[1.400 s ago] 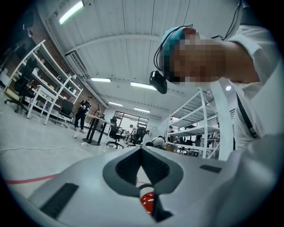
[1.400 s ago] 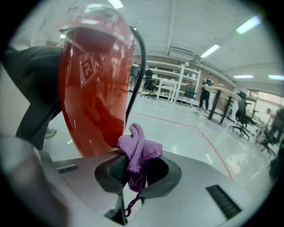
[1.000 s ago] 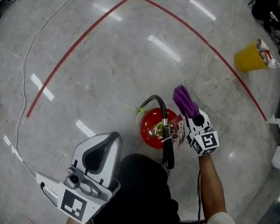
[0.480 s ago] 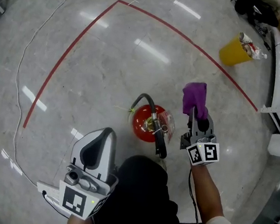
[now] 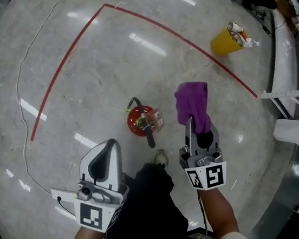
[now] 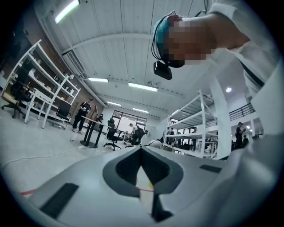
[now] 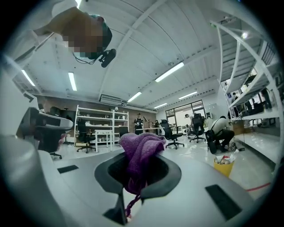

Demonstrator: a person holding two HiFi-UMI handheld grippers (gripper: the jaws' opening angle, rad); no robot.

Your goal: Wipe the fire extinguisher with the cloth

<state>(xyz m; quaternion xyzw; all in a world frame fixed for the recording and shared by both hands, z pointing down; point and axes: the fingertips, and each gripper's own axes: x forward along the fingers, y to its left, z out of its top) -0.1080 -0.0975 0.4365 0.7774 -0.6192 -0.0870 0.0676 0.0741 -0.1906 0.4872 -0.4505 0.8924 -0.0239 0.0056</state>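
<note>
open floor (image 5: 108,61) around fire extinguisher (image 5: 138,121); shoe (image 5: 161,157) just beside; yellow bin (image 5: 223,43), shelving (image 5: 289,94) well apart.

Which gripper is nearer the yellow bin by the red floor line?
Right. The right gripper, shut on the purple cloth, is below and left of the yellow bin in the head view. The left gripper sits farther off at lower left, past the fire extinguisher.

Nubby purple knit cloth (image 5: 191,102), glossy red fire extinguisher (image 5: 138,123), polished stone floor (image 5: 96,65).
</note>
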